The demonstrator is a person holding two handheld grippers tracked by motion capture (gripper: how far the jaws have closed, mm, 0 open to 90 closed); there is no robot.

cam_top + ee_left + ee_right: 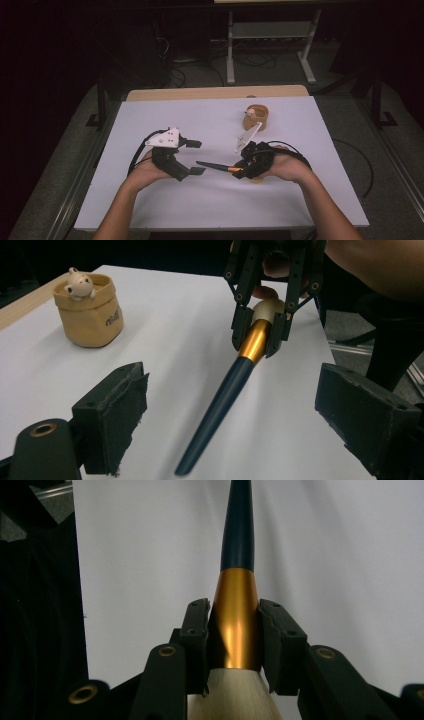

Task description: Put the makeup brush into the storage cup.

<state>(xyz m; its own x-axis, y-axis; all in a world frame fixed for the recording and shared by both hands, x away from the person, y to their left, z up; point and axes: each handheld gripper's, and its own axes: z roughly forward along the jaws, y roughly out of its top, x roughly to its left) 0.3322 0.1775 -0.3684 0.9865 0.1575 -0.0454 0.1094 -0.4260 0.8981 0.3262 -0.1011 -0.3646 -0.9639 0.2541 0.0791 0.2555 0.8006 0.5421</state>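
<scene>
A brush [212, 165] with a dark blue handle [237, 535], a gold ferrule and a pale head is held level above the white table [150, 205]. My right gripper [241, 165] is shut on the gold ferrule [234, 625], with one pad on each side. The handle points toward my left gripper [197, 157], which stands open. In the left gripper view the handle tip [187, 467] reaches down between my open left gripper's [235, 410] pads without touching them, and farther off the right gripper [260, 337] clamps the ferrule.
A small tan pouch [255, 117] with a little pale figure [77, 282] in its mouth stands at the back of the table, behind the right hand. A wooden edge [215, 92] runs along the table's far side. Cables trail from both grippers.
</scene>
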